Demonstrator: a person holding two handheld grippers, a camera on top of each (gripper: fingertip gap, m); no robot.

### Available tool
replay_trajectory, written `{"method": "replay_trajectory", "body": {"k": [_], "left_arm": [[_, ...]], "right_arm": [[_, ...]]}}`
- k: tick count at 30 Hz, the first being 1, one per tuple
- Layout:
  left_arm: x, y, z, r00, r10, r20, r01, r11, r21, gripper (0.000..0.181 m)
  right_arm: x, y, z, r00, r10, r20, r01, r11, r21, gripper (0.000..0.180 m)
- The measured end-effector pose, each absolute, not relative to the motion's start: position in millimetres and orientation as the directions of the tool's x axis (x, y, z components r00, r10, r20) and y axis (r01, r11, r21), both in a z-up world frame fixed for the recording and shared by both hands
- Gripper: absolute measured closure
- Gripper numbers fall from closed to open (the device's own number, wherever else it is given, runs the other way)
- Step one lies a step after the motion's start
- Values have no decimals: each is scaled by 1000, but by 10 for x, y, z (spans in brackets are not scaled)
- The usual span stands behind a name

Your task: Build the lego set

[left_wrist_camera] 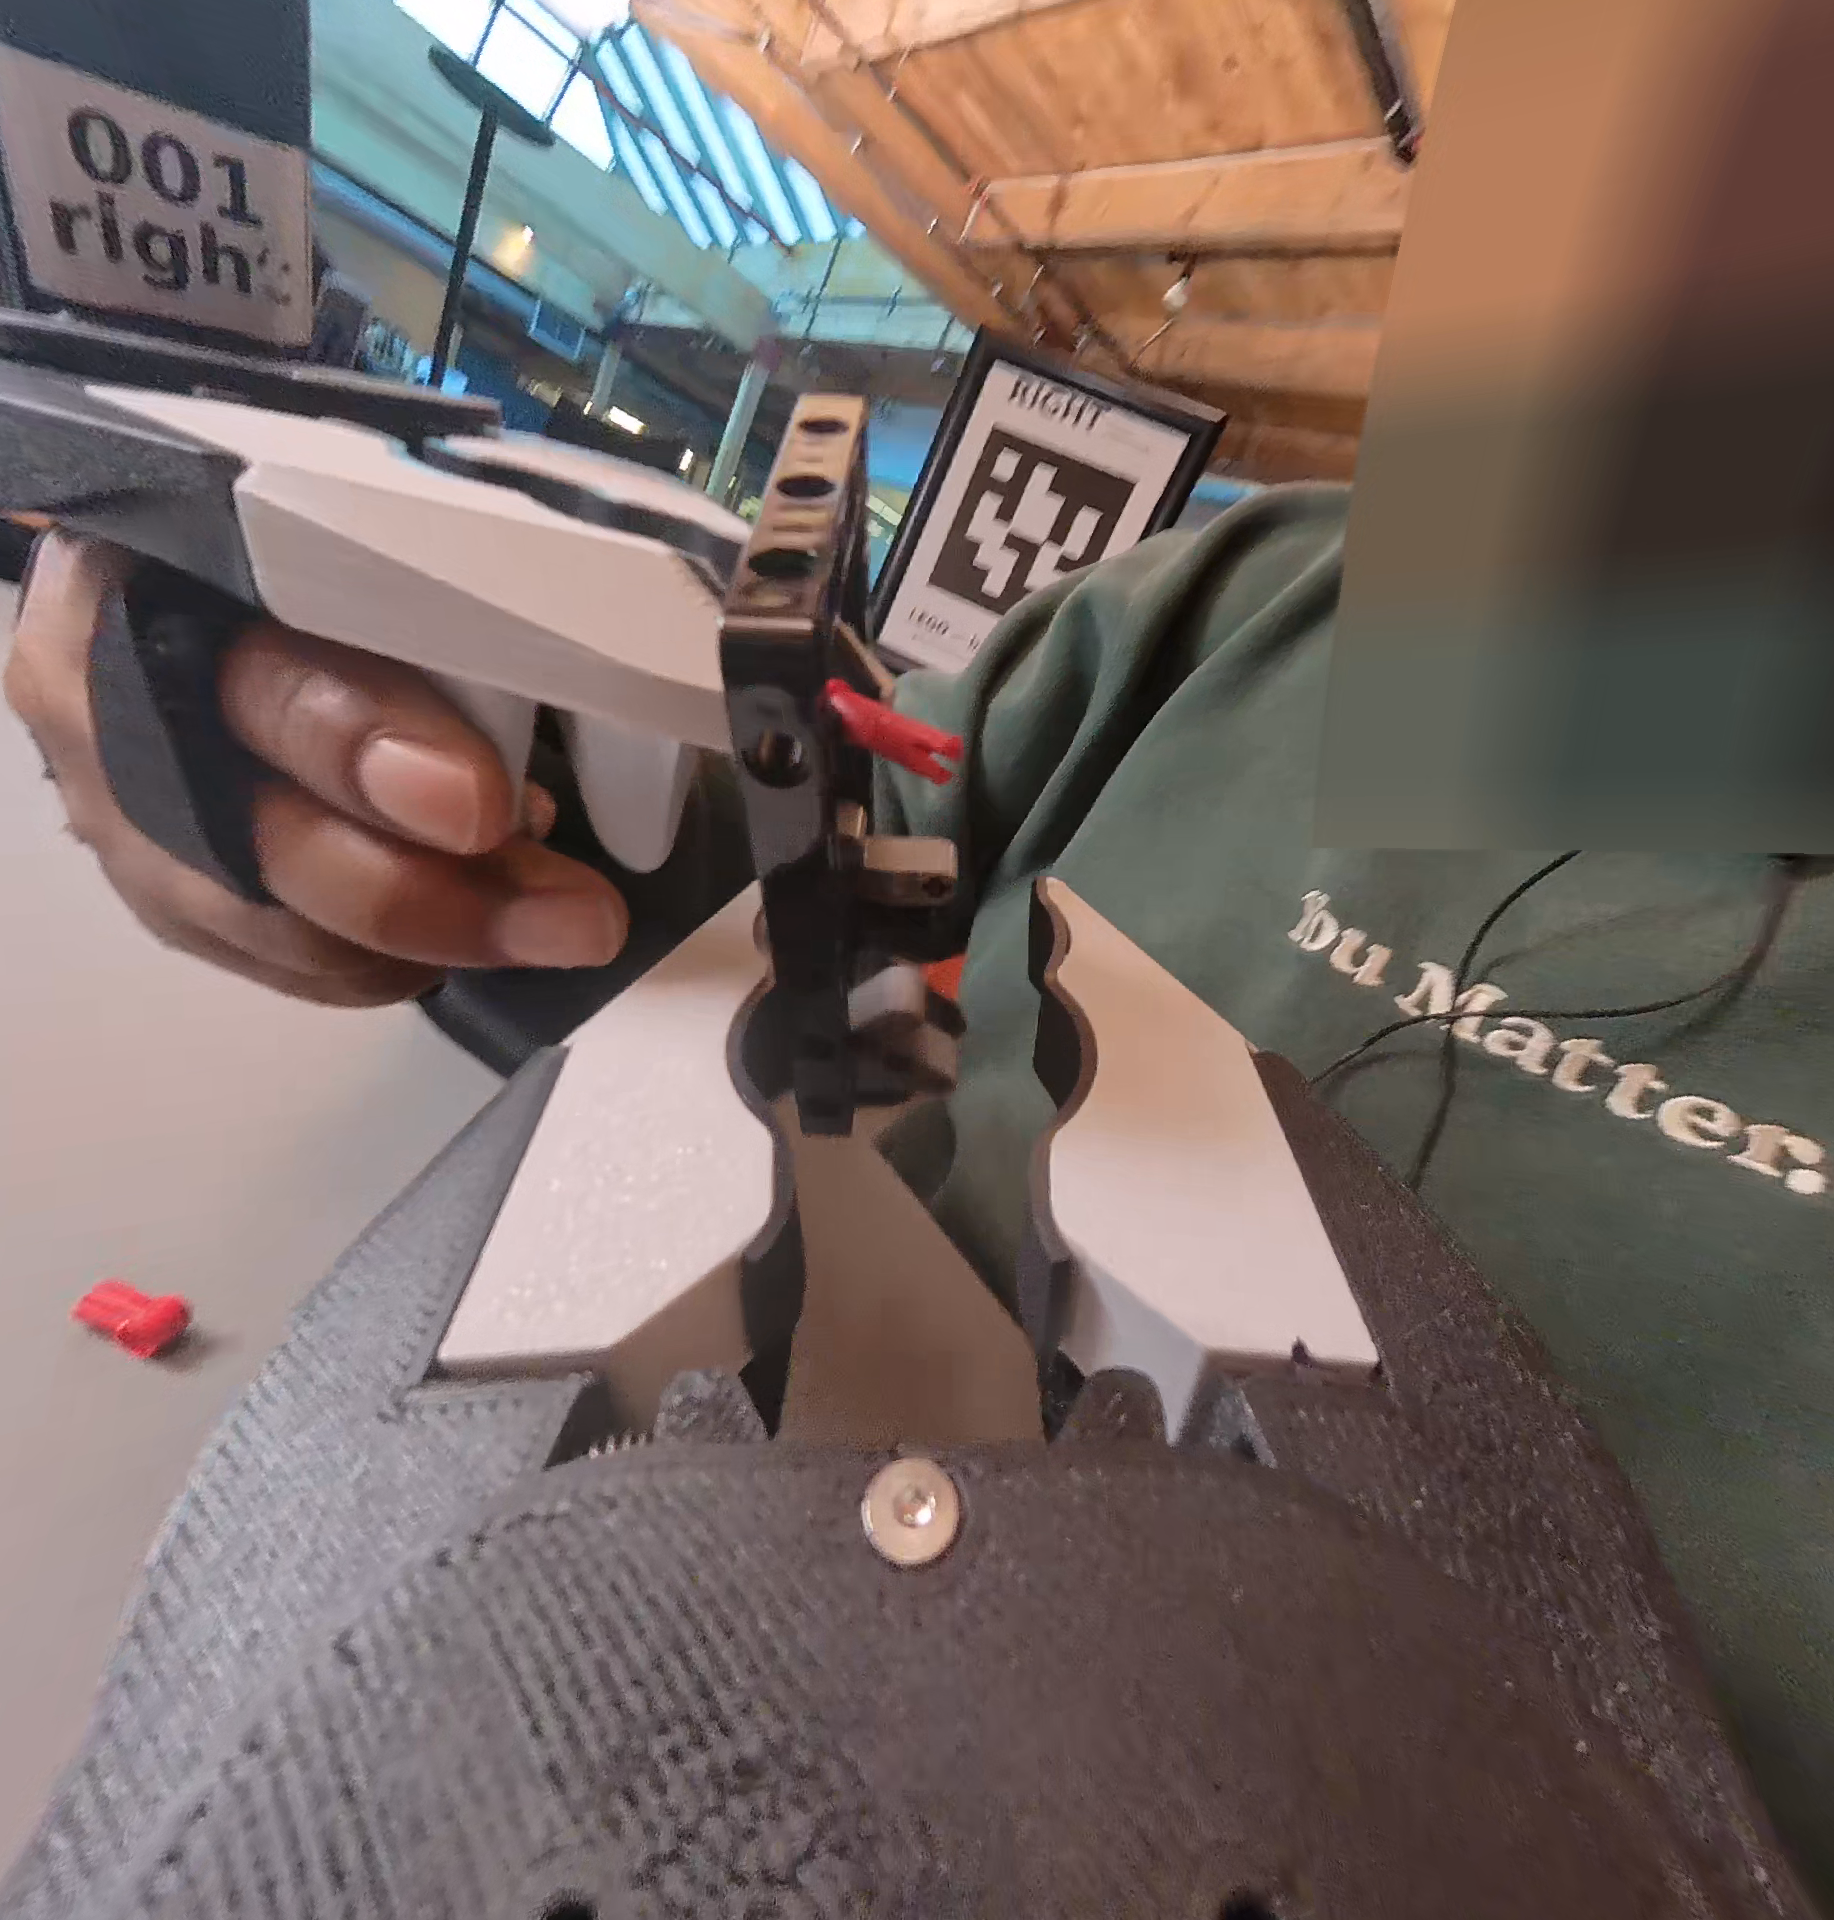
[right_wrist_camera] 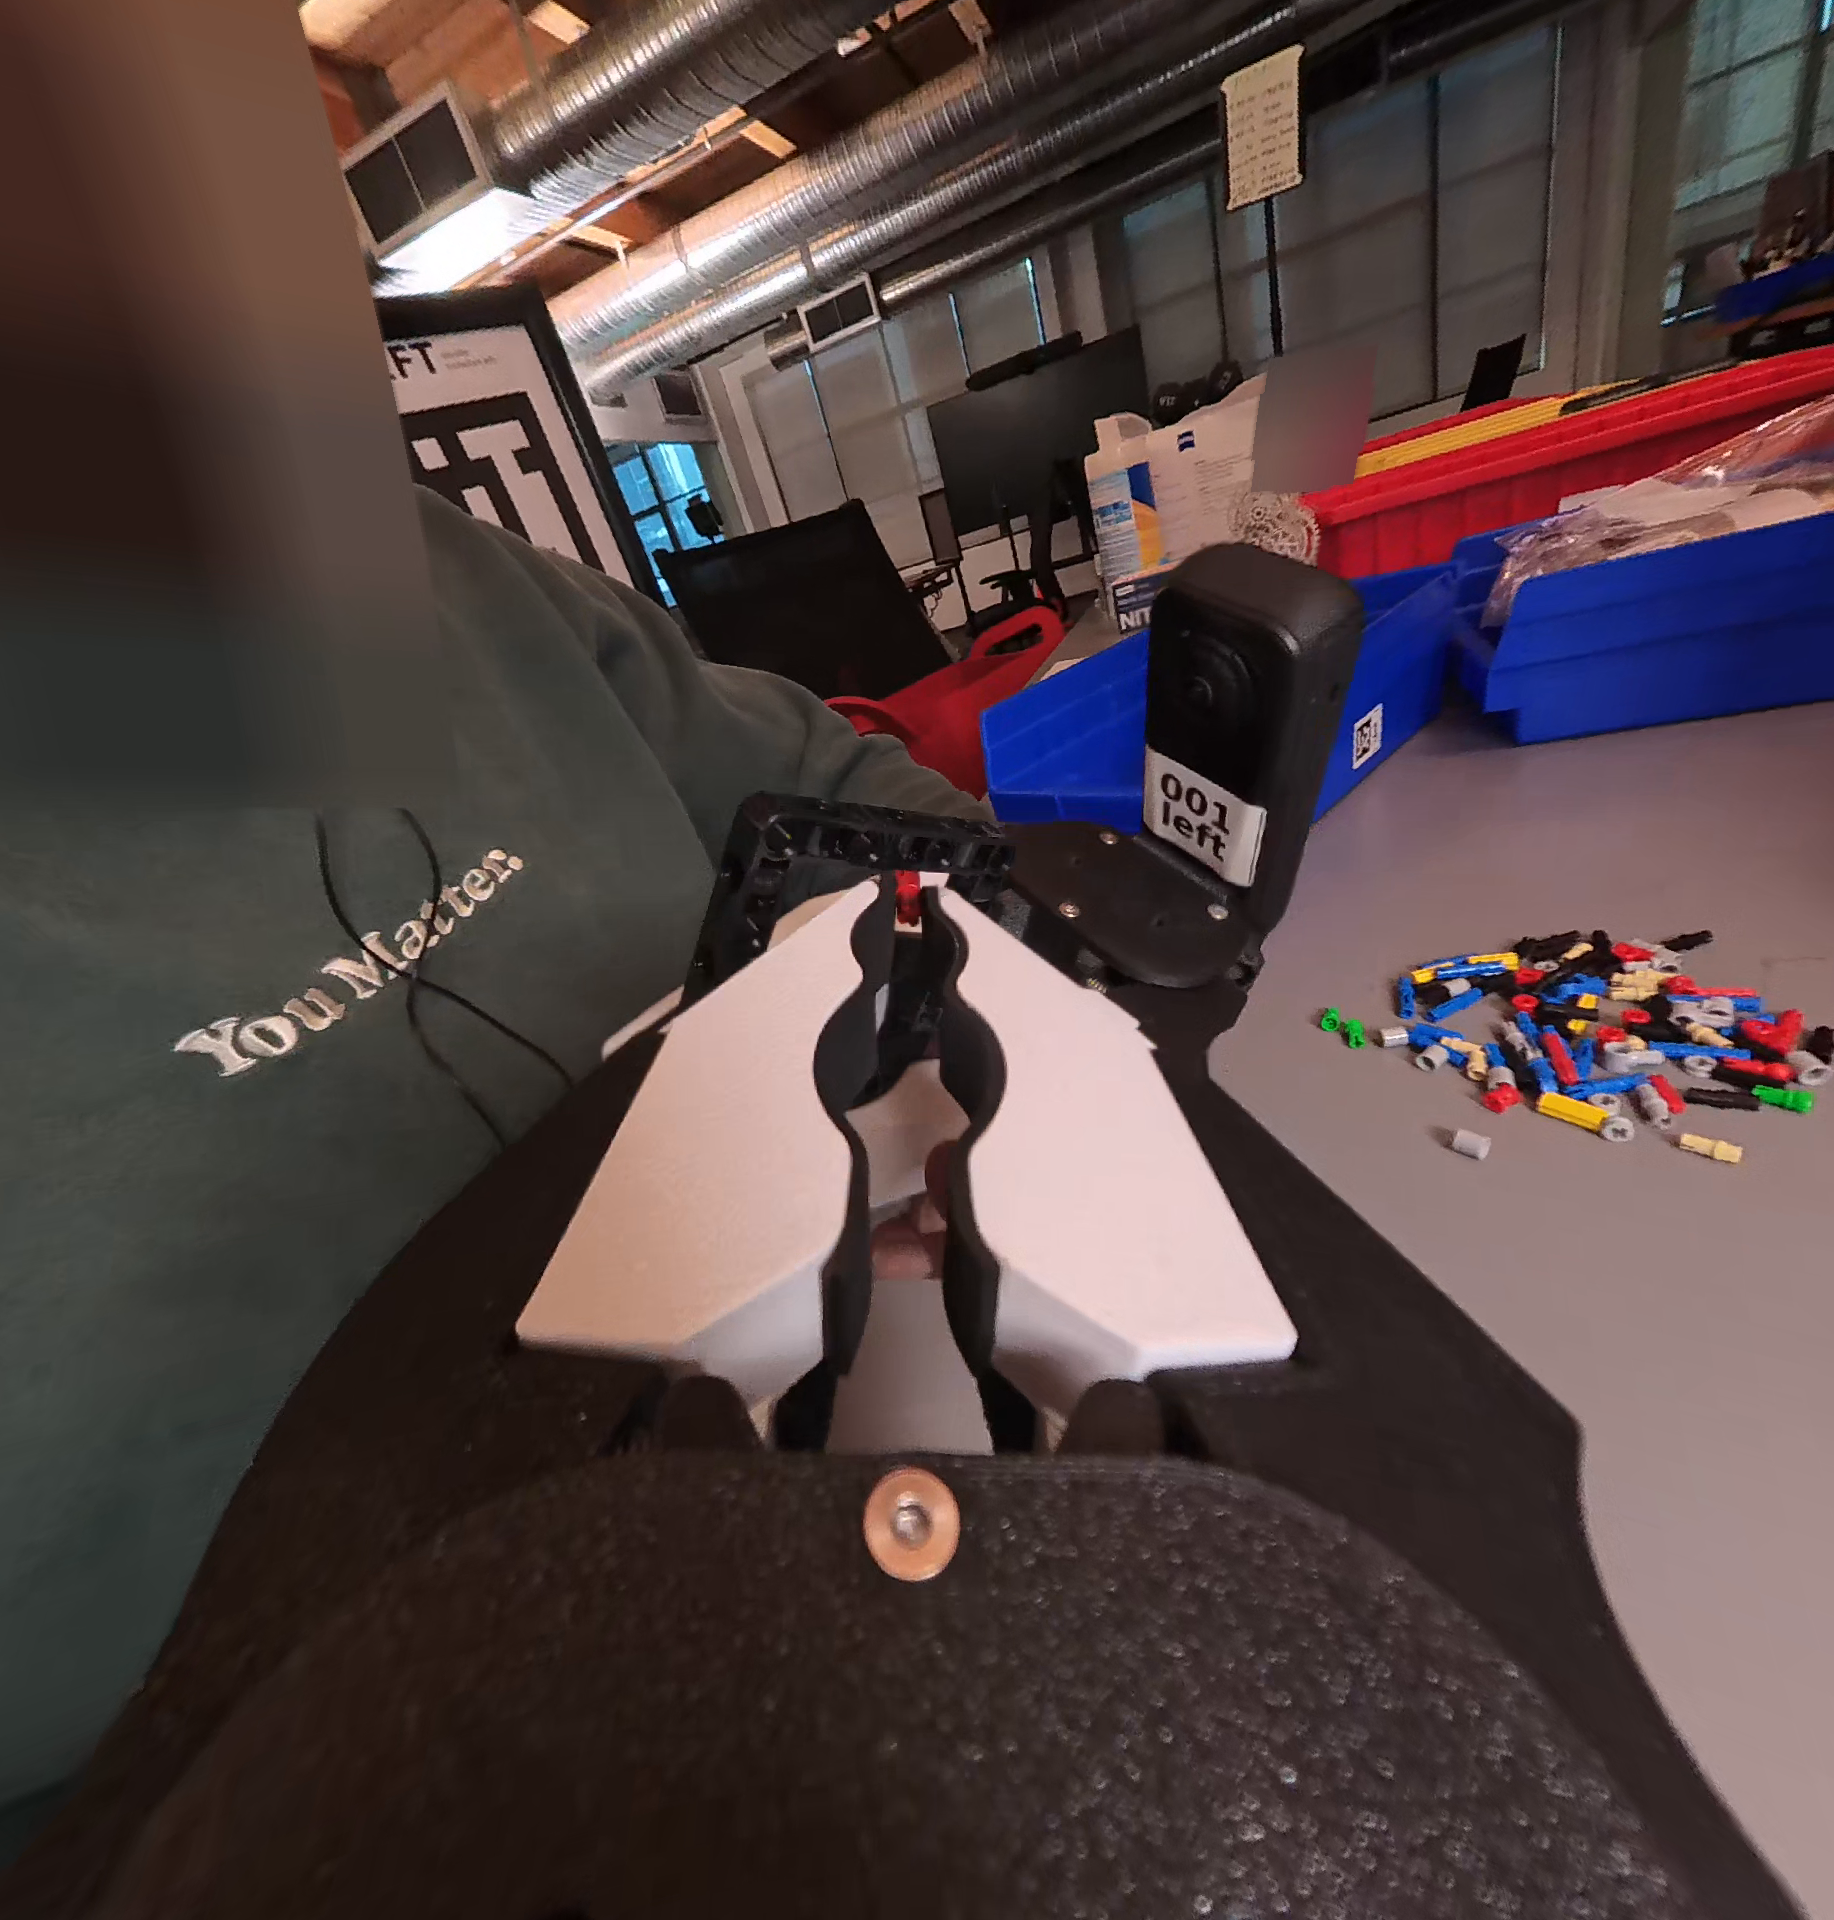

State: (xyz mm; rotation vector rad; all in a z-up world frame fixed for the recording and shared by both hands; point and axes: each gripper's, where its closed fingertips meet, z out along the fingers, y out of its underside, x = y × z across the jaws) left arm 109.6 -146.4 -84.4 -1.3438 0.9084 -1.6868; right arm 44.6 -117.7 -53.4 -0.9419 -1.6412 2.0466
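A black beam assembly [left_wrist_camera: 799,582] stands upright in the air in front of a person's green sweatshirt [left_wrist_camera: 1412,1039]. My right gripper [left_wrist_camera: 721,675] comes in from the left with its tips against the beam. It is shut on a red pin [right_wrist_camera: 905,896], and the pin's far end sticks out of the beam's other side [left_wrist_camera: 892,727]. In the right wrist view my right gripper [right_wrist_camera: 905,883] nearly hides the assembly [right_wrist_camera: 871,844]. My left gripper [left_wrist_camera: 902,914] has its jaws apart around the assembly's lower end. The assembly touches the left finger, and sweatshirt shows between it and the right finger.
A loose red piece [left_wrist_camera: 132,1317] lies on the grey table [right_wrist_camera: 1515,1351]. A pile of several small coloured pieces [right_wrist_camera: 1609,1029] lies to the right. Blue bins [right_wrist_camera: 1671,623] and red bins [right_wrist_camera: 1578,457] stand behind. The left gripper's camera housing [right_wrist_camera: 1245,707] is close ahead. Left tips to right tips: about 7 centimetres. The loose red piece [left_wrist_camera: 132,1317] is about 15 centimetres from both grippers' fingertips.
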Motion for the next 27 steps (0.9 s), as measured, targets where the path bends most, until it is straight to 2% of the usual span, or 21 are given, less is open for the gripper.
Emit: {"method": "replay_trajectory", "body": {"k": [4, 9, 13, 23, 27], "left_arm": [[1015, -1467, -628, -223, -879, 421, 264, -471, -842, 144], [1094, -1481, -743, -180, -885, 429, 191, -459, -868, 145], [1089, -1470, -738, -143, -898, 416, 185, -437, -881, 156], [1048, -1445, -842, -36, -918, 396, 87, -398, -913, 156], [1007, -1394, -821, -36, -902, 431, 128, -432, -893, 156]], "right_arm": [[418, -1154, -475, -701, 674, -233, 83, -248, -965, 178], [402, -1177, -423, -688, 703, -180, 48, -203, -978, 178], [427, -1173, -424, -692, 699, -181, 51, -202, -978, 178], [533, -1035, -419, -706, 668, -237, 49, -288, -956, 178], [521, -937, -495, -675, 692, -256, 60, -294, -954, 178]]}}
